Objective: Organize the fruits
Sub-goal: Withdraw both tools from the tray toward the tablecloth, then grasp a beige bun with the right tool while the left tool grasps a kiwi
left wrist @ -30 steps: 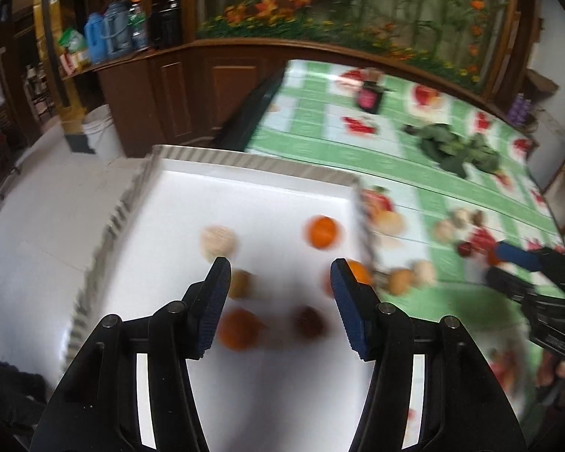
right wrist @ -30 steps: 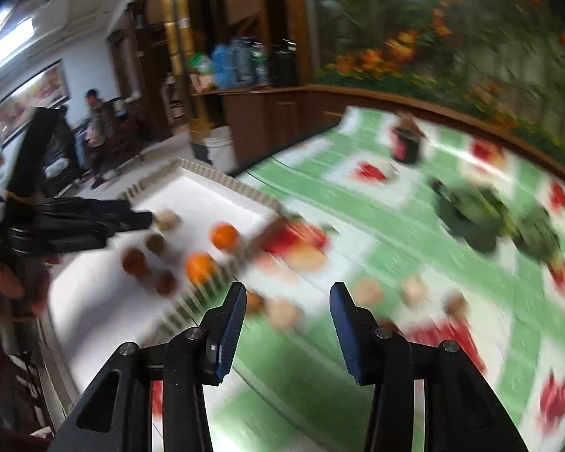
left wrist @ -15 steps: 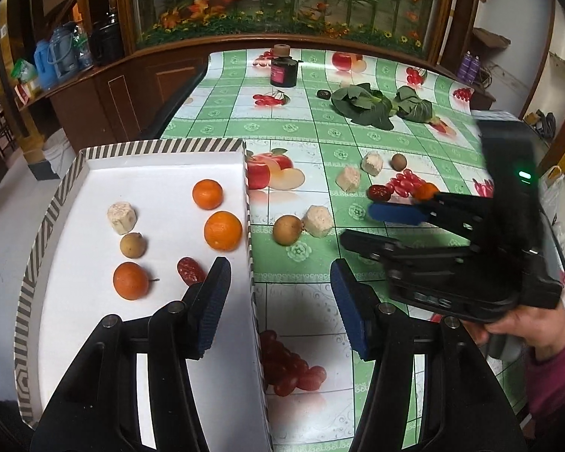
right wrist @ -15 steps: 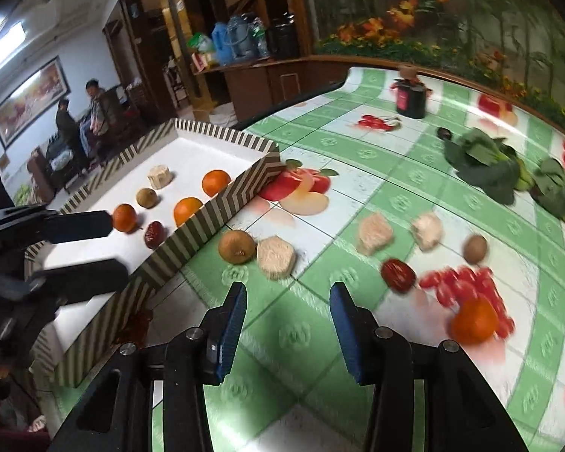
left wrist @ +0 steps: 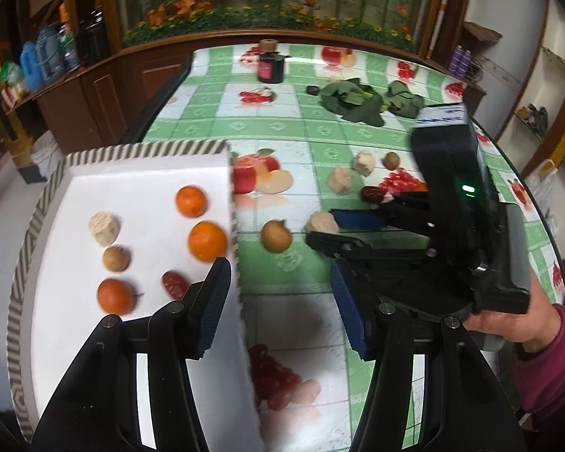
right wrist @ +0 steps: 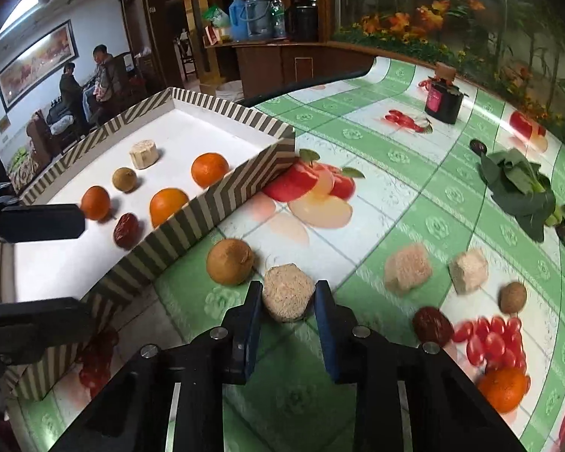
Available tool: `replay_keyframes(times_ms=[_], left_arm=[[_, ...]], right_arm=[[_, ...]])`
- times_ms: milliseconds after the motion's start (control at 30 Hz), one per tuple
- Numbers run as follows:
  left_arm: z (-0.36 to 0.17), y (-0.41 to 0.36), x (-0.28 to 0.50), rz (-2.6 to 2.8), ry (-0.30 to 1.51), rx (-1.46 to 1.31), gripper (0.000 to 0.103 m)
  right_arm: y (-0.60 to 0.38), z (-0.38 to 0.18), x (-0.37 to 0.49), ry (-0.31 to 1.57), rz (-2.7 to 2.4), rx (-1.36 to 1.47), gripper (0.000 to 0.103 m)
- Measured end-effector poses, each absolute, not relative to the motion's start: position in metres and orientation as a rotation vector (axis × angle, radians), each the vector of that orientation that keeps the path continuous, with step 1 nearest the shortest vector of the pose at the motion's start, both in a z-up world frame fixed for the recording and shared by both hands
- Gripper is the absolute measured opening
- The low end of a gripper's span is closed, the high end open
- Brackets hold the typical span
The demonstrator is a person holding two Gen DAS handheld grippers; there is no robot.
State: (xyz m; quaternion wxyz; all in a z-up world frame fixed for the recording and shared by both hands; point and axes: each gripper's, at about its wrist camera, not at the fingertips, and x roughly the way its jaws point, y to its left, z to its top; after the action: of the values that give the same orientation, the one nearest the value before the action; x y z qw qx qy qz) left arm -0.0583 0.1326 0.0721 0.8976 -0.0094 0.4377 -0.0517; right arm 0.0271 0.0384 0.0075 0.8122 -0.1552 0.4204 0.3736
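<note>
Closing tongs: the right tongs (right wrist: pixel 288 303) are closing around a pale fibrous hexagonal chunk (right wrist: pixel 287 293) that sits between the two blue pads; the left pad looks to touch it, and at the right pad it cannot be told.
Left tongs: the left tongs (left wrist: pixel 280 303) hang apart with nothing between them, above the near edge of the striped tray (left wrist: pixel 147 148), one finger over the tray floor, the other over the surface (left wrist: pixel 282 128).
Surface: a green-and-white checked cloth printed with apples and cherries.
Chunk's place: on the cloth, just right of a round brown fruit (right wrist: pixel 229 261) and near the tray's striped wall (right wrist: pixel 207 207).
Tray contents: three oranges (left wrist: pixel 207 240), a small brown fruit (left wrist: pixel 115 258), a pale ridged chunk (left wrist: pixel 103 223) and a dark red date (left wrist: pixel 175 284), all apart from one another on the white floor.
Loose on the cloth: two more pale chunks (right wrist: pixel 407 268), a small brown fruit (right wrist: pixel 512 297), a red date (right wrist: pixel 431 326) and an orange (right wrist: pixel 504 388) at the lower right of the right wrist view.
Far end: dark green leaves (right wrist: pixel 519 188) and a dark jar (right wrist: pixel 442 100).
Person: a hand (left wrist: pixel 508 326) in a maroon sleeve holds the right tongs' body.
Background: two people stand in the room behind the tray.
</note>
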Motion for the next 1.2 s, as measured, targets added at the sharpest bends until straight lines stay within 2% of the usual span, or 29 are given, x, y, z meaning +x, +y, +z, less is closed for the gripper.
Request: replay_keyframes(times_ms=[200, 367, 567, 767, 867, 900, 933, 1200], left_arm=[[0.061, 0.112, -0.028, -0.193, 0.958, 0.034, 0.055], [0.044, 0.101, -0.002, -0.185, 1.013, 0.099, 0.055], [0.025, 0.1, 0.015, -0.129, 1.056, 0.179, 0.055], [0.016, 0.101, 0.022, -0.158, 1.064, 0.111, 0.055], [0.013, 0.094, 0.026, -0.163, 1.066, 0.116, 0.037], [0.013, 0.092, 0.026, -0.17, 1.06, 0.12, 0.034], [0.014, 0.089, 0.025, -0.176, 1.052, 0.128, 0.027], [0.021, 0.077, 0.005, -0.179, 1.028, 0.16, 0.026]], right_arm=[[-0.023, 0.024, 0.015, 0.875, 0.724, -0.27, 0.027], [-0.074, 0.025, 0.015, 0.894, 0.699, -0.1, 0.027], [-0.092, 0.024, 0.026, 0.923, 0.757, 0.027, 0.027], [-0.099, 0.027, 0.028, 0.919, 0.775, 0.049, 0.027], [-0.104, 0.028, 0.03, 0.91, 0.769, 0.061, 0.027], [-0.105, 0.027, 0.031, 0.909, 0.762, 0.059, 0.027], [-0.106, 0.026, 0.031, 0.913, 0.756, 0.057, 0.027], [-0.11, 0.028, 0.031, 0.904, 0.768, 0.071, 0.027]])
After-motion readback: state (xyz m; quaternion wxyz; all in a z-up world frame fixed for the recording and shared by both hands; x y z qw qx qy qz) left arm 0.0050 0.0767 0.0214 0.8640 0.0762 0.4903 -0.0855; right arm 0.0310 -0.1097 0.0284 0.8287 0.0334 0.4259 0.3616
